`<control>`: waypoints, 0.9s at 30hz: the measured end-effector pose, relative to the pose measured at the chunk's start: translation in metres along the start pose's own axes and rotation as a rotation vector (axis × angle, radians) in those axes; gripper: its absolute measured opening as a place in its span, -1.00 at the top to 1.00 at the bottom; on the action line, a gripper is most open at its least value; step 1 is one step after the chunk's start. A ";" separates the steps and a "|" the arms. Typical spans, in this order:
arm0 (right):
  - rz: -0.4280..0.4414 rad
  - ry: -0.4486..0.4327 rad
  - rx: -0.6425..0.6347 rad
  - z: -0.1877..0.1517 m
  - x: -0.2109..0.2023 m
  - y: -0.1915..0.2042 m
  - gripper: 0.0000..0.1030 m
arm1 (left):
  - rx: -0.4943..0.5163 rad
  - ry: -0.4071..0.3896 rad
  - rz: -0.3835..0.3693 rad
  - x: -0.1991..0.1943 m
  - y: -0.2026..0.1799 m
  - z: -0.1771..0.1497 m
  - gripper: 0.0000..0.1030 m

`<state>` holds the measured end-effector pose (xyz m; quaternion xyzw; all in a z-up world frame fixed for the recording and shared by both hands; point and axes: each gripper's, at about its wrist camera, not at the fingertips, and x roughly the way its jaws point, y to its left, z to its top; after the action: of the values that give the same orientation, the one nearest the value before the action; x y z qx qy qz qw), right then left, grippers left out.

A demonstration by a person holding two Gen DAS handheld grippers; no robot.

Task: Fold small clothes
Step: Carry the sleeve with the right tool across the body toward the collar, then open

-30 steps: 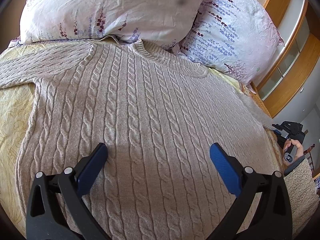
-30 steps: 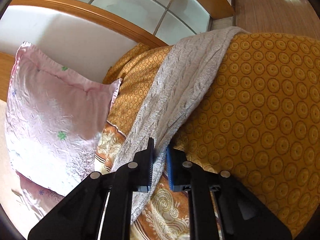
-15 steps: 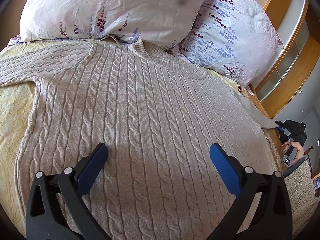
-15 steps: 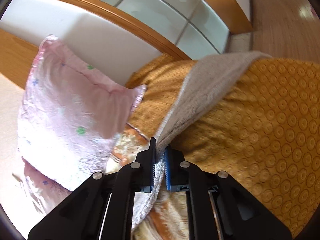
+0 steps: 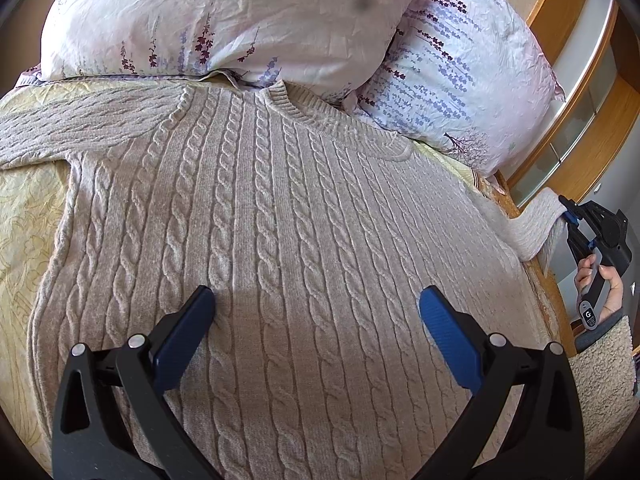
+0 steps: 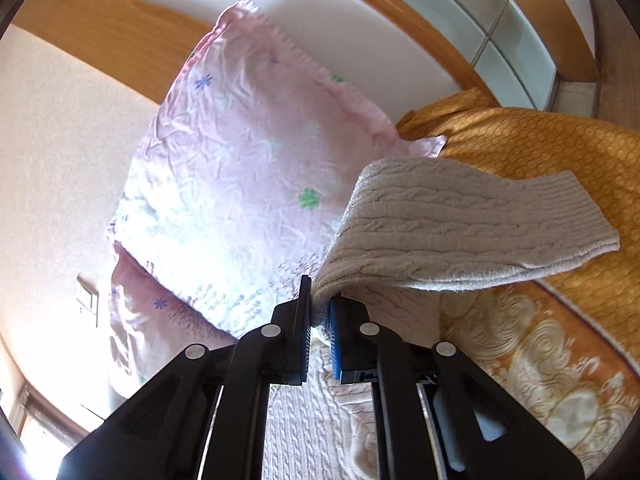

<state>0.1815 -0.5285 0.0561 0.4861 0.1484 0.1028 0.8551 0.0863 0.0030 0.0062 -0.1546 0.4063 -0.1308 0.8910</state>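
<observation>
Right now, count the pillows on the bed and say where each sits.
2. A white floral pillow lies behind the sweater's collar. A lavender-print pillow leans beside it, toward the wooden headboard. Others may be out of view.

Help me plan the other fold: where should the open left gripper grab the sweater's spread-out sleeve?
Probably at the sleeve edge, approached low from its outer side. It lies flat on the bedspread, so the left gripper needs an edge to pinch, as the right gripper does.
</observation>
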 end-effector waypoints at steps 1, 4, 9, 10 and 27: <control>0.018 0.022 -0.002 -0.004 0.005 0.005 0.84 | -0.001 0.000 -0.001 0.000 0.000 0.000 -0.97; 0.071 0.098 -0.005 -0.023 0.017 0.022 0.84 | -0.004 -0.001 -0.003 0.000 0.000 0.000 -0.97; 0.085 0.275 -0.032 -0.066 0.055 0.044 0.84 | -0.012 -0.005 -0.011 -0.002 0.000 0.000 -0.97; 0.075 0.310 -0.033 -0.075 0.063 0.045 0.83 | -0.014 -0.006 -0.013 -0.002 0.000 0.000 -0.97; -0.040 0.540 -0.025 -0.119 0.098 0.042 0.32 | -0.041 -0.018 -0.039 -0.005 0.001 -0.001 -0.97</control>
<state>0.2297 -0.3806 0.0202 0.4275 0.3792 0.2138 0.7923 0.0823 0.0054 0.0087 -0.1818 0.3978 -0.1386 0.8885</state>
